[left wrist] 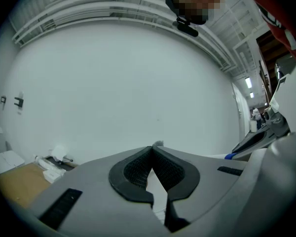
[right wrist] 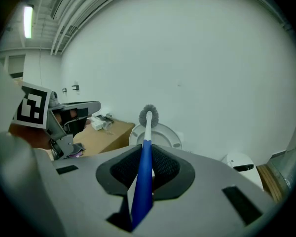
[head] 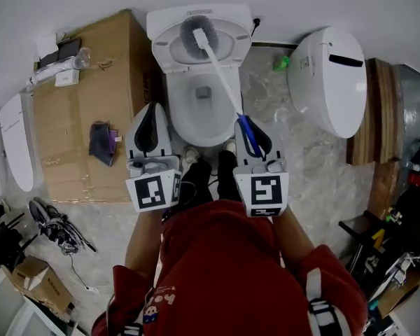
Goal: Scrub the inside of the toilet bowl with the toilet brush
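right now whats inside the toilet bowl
The toilet bowl looks empty but for its dark drain. The toilet brush head is up by the raised lid, not inside. Its handle, the left tongs and right tongs hide parts of the rim.

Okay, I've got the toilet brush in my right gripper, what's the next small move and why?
Probably tip the right gripper down to lower the brush head into the toilet bowl. Its jaws clamp the blue handle, but the bristles sit up at the raised lid, above the bowl.
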